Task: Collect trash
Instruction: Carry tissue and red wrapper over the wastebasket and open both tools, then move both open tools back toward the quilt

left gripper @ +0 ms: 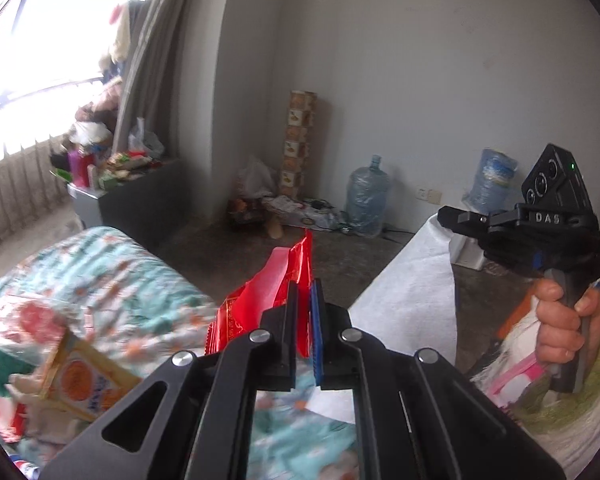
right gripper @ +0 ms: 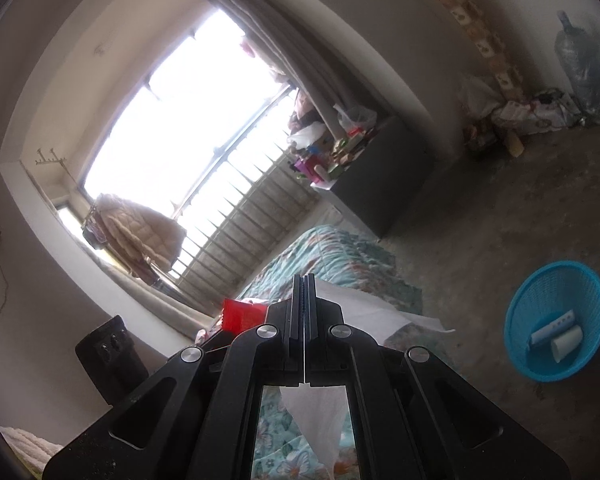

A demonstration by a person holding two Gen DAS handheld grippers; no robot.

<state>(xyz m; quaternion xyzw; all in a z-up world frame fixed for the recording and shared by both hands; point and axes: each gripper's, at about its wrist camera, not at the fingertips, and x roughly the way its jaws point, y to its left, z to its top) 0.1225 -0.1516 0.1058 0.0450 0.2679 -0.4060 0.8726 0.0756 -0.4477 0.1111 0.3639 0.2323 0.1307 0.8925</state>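
- Left hand-held gripper [left gripper: 305, 292]: jaws pinched narrow on a red wrapper [left gripper: 268, 292]; wrapper sticks up & out to the left of the fingers, crumpled, some gold print low on it, too small to read.
- Right hand-held gripper [left gripper: 466, 216]: seen from the left cam at the right, held by a hand [left gripper: 566, 332] on the grip; jaws closed tight on a white sheet [left gripper: 408, 276] that hangs down from the tips; in its own cam the fingers [right gripper: 298, 312] meet w/ only a thin line between, sheet [right gripper: 316, 404] drooping below & spreading right.
- Writing: "DAS" in white on the right gripper's body; green light lit on the cam block above it.
- Both pieces held up over the bed [left gripper: 112, 264] w/ a teal floral cover; red wrapper shows again in the right cam [right gripper: 242, 314], just left of the right fingers.
- Blue basket [right gripper: 556, 324] on the floor, off to the right in the right cam, well apart from both grippers; two pale rolled bits inside, one w/ blue marks, unreadable.
- Yellow packet [left gripper: 82, 376] w/ orange round print lies on the bed, lower left; blurred, text not legible.
- Water jug [left gripper: 368, 196] & patterned roll [left gripper: 298, 140] stand by the far wall.
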